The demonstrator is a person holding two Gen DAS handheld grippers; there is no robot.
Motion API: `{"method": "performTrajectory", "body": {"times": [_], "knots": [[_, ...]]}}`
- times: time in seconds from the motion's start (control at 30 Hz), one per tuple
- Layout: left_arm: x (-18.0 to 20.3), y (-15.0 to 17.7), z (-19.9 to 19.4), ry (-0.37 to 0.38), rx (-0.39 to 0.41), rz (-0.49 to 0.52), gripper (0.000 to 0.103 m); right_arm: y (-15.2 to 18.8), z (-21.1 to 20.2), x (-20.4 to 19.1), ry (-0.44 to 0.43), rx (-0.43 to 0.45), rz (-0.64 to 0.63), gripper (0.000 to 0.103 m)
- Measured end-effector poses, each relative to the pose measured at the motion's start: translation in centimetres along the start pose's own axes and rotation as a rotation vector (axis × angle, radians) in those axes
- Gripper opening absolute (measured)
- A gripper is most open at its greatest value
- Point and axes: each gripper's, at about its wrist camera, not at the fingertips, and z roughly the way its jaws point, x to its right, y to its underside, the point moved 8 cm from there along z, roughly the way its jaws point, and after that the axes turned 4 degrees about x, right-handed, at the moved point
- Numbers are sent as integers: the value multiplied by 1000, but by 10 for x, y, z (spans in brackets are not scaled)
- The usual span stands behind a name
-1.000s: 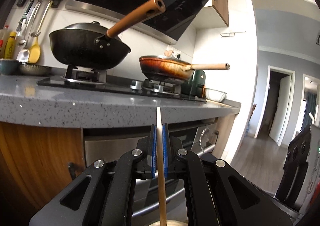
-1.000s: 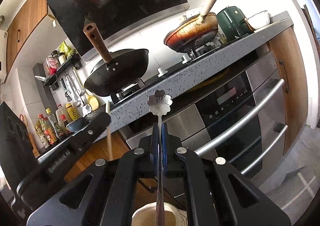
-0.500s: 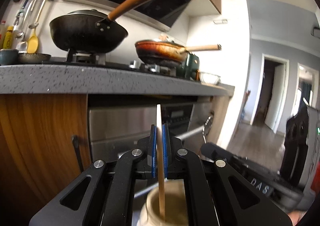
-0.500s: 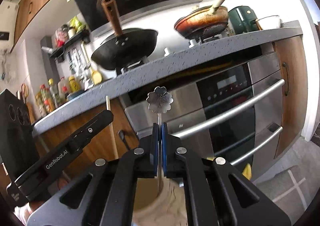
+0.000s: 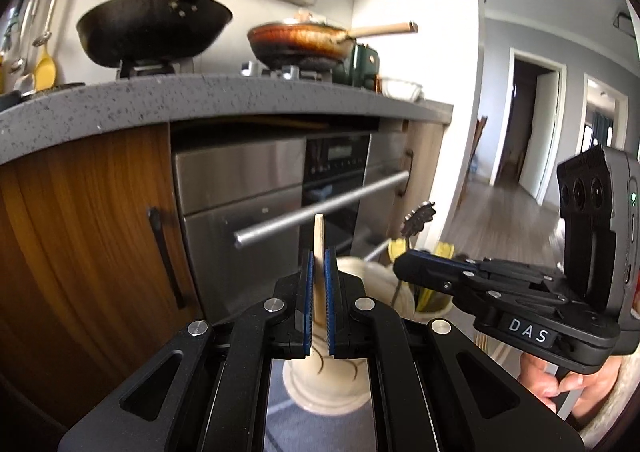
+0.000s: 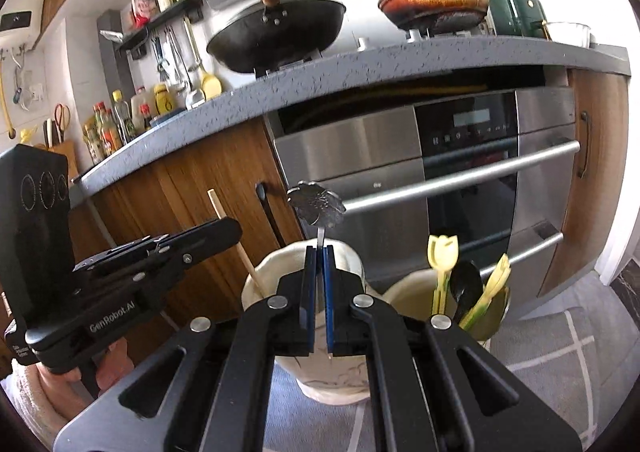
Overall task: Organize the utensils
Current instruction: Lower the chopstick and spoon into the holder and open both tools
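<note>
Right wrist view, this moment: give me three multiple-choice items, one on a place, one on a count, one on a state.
1. Where does the lower end of the wooden chopstick go?
A. into the cream holder
B. into the black wok
C. onto the countertop

2. How many pans sit on the stove?
A. one
B. two
C. four

3. What is the right gripper doing?
A. standing open
B. shut on the flower-headed spoon
C. shut on a yellow utensil

Answers:
1 A: the stick slants down inside the holder's rim.
2 B: the wok and the frying pan.
3 B: its blue pads pinch the spoon's thin handle.
</note>
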Motion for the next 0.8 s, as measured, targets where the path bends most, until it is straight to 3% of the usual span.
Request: {"method": "performTrajectory", "body": {"times": [0.53, 0.63, 0.8], "knots": [[-3, 0, 2, -31, -32, -9, 6, 6, 3, 2, 25, -60, 26, 4], [-4, 0, 0, -33, -36, -13, 6, 3, -3, 3, 26, -51, 31, 12], [-4, -3, -8, -39, -29, -19, 22, -1, -21, 6, 33, -31, 33, 20]]}}
